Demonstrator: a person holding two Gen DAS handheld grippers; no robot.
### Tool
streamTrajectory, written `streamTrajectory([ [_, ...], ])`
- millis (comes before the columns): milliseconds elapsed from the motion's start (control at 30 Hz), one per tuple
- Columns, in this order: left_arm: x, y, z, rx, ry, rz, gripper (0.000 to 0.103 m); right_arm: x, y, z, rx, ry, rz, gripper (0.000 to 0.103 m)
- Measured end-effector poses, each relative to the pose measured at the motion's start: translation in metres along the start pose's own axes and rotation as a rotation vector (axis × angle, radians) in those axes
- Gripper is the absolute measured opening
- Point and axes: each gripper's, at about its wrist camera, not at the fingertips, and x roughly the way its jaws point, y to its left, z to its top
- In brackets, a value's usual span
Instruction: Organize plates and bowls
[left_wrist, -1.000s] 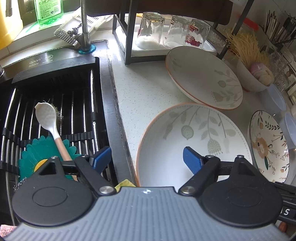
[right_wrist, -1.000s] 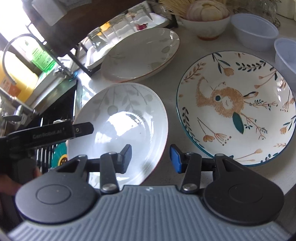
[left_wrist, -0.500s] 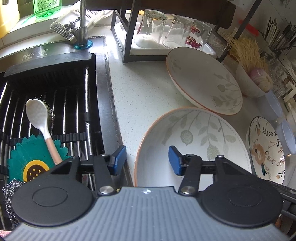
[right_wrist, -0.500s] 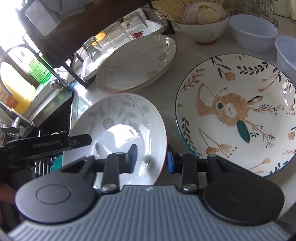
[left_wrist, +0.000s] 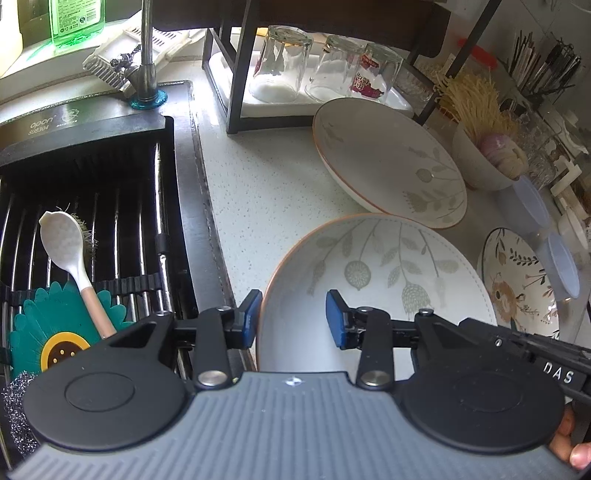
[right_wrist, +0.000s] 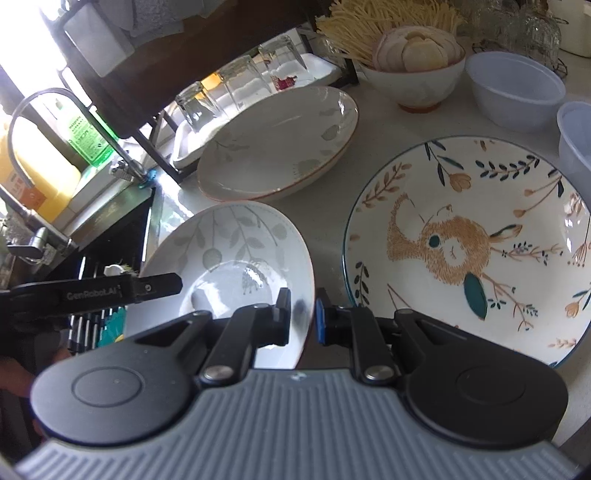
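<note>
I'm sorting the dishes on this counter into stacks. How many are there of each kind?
Leaf-pattern plates: 2
Rabbit-pattern plate: 1
Ceramic bowl holding garlic: 1
Translucent plastic bowls: 2
Total: 6

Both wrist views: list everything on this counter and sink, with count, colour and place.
near leaf plate: one, white, orange rim, counter beside sink
far leaf plate: one, same pattern, behind it
rabbit plate: one, white, teal rim, right of near plate
glasses: three, clear, upside down in rack
ceramic bowl: one, white, at the back
plastic bowls: two, translucent, far right
spoon: one, white, on sink grate
left gripper: black, blue pads, jaws just closing, astride near leaf plate's rim, not pinching
right gripper: black, shut on its opposite rim
</note>
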Motion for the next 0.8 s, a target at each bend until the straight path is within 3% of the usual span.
streamTrajectory([
  [367, -0.022, -0.01, 0.002, -0.042, 0.013, -0.056, 0.043, -0.022, -0.01, 0.013, -0.022, -0.003, 0.033, 0.017],
  [800, -0.058, -0.045, 0.016, -0.129, -0.079, -0.095, 0.043, -0.045, -0.03, 0.047, -0.067, -0.072, 0.074, 0.017],
])
